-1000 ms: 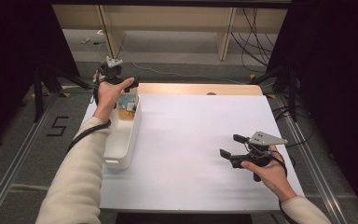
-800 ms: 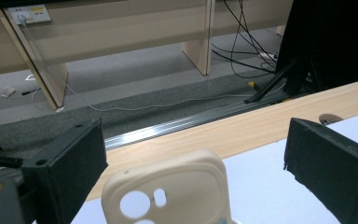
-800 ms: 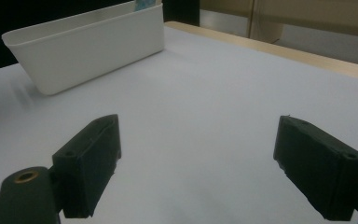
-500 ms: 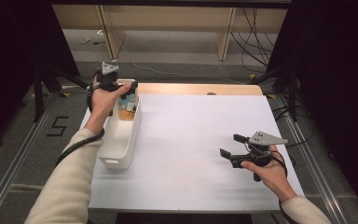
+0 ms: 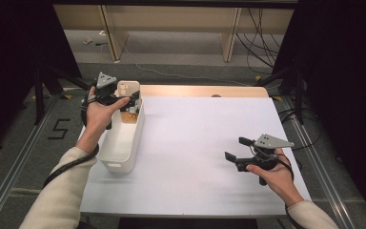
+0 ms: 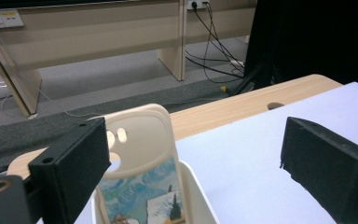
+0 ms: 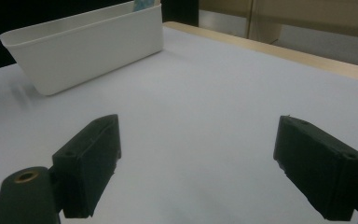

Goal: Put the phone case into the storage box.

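Left gripper view puts the phone case (image 6: 142,158) right in front of me: it stands upright at the far end of the white bin (image 6: 193,198), its cream upper part with the camera cut-out rising above the rim, a blue printed picture lower down. My left gripper (image 6: 193,163) has its jaws spread wide, one pad just beside the case's edge, the other well off to the side, so I am gripping nothing. I judge the case to be light, thin and a little bendy, with a smooth shell that could slip; squeezing it flat across its two faces near the top edge looks the safest hold, since the lower half sits down in the bin. From the high view the left gripper (image 5: 124,98) hovers over the bin's (image 5: 132,143) far end, where the case (image 5: 128,88) pokes up. The bin wall and whatever else lies at that end, which I cannot make out, crowd the lower part of the case. My right gripper (image 5: 238,150) hangs with its jaws apart and nothing between them over the bare white table cover (image 5: 195,143), well apart from the bin; its own view shows its black pads (image 7: 91,161) wide over the sheet
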`<act>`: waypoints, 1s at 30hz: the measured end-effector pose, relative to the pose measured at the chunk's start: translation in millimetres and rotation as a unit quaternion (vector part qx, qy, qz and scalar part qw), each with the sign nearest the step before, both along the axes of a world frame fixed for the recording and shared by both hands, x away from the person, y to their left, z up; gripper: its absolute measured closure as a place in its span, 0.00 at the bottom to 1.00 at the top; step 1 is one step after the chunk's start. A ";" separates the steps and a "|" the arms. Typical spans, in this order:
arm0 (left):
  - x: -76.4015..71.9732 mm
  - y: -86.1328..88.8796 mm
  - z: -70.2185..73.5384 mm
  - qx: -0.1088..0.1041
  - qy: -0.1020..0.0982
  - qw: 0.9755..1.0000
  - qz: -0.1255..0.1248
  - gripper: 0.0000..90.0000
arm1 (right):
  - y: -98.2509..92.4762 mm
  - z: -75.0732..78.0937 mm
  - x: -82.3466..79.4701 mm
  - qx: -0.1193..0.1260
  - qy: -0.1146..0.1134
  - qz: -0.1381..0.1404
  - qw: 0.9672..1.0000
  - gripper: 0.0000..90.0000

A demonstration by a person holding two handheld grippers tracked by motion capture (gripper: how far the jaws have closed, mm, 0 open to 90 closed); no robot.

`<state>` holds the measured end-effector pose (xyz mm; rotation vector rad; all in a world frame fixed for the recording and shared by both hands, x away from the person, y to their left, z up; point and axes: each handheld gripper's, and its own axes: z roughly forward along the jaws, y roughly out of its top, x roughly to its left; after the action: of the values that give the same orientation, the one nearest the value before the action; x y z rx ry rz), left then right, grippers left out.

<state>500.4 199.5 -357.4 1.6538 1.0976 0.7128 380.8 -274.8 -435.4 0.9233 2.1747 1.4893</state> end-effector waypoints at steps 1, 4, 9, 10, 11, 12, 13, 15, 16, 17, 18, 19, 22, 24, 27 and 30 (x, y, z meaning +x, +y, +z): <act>-3.1 -0.5 -0.1 0.000 -0.001 1.000 -0.004 0.08 | -0.2 0.1 0.1 0.000 0.000 0.000 1.000 0.17; -13.4 -2.1 -1.0 0.001 -0.005 1.000 -0.012 0.08 | -0.3 0.0 0.2 0.001 0.000 -0.001 1.000 0.17; -32.2 -6.8 -8.2 0.001 -0.003 0.999 -0.032 0.08 | -0.1 0.1 0.2 0.001 0.000 0.000 1.000 0.17; -34.3 -7.1 -9.1 0.002 -0.004 0.999 -0.035 0.08 | -0.1 0.1 0.1 0.001 0.000 0.000 1.000 0.17; -36.9 -7.5 -10.0 0.001 -0.004 0.999 -0.038 0.08 | -0.1 0.2 0.1 0.001 0.000 0.000 1.000 0.17; -39.1 -7.7 -10.8 -0.002 -0.004 0.999 -0.040 0.08 | 0.0 0.2 0.2 0.001 0.000 0.000 1.000 0.17; -41.0 -7.9 -11.4 -0.003 -0.004 0.999 -0.041 0.08 | 0.2 0.3 0.1 0.001 0.000 0.000 1.000 0.17; -44.1 -7.9 -12.0 0.000 -0.007 0.999 -0.042 0.08 | 0.5 0.3 0.0 0.000 0.000 0.001 1.000 0.17; -45.4 -7.6 -12.1 0.001 -0.008 0.999 -0.043 0.08 | 0.6 0.3 0.0 0.000 0.000 0.001 1.000 0.17; -46.6 -7.5 -12.6 -0.001 -0.008 0.999 -0.042 0.08 | 0.8 0.2 0.1 0.001 -0.001 0.001 1.000 0.17; -47.6 -7.1 -13.1 -0.001 -0.007 0.999 -0.044 0.08 | 0.7 0.4 -0.1 0.001 0.000 0.001 1.000 0.17; -48.6 -6.7 -13.7 0.001 -0.008 0.999 -0.043 0.08 | 0.7 0.3 0.0 0.001 0.000 0.001 1.000 0.17; -51.9 -6.7 -15.3 0.000 -0.007 0.999 -0.043 0.08 | 0.6 0.1 0.1 0.001 0.000 0.001 1.000 0.17; -54.2 -7.1 -16.2 -0.001 -0.008 0.999 -0.045 0.08 | 0.5 0.2 0.1 0.001 0.000 0.001 1.000 0.17; -58.0 -7.7 -17.7 -0.002 -0.007 0.999 -0.049 0.08 | 0.3 0.5 -0.1 0.001 0.000 0.000 1.000 0.17; -62.7 -9.7 -20.5 -0.006 -0.006 0.999 -0.054 0.08 | 0.4 0.5 -0.1 0.001 0.000 0.000 1.000 0.17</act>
<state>437.7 189.8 -377.9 1.6836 0.9941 0.6448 380.7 -274.4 -435.0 0.9232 2.1737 1.4915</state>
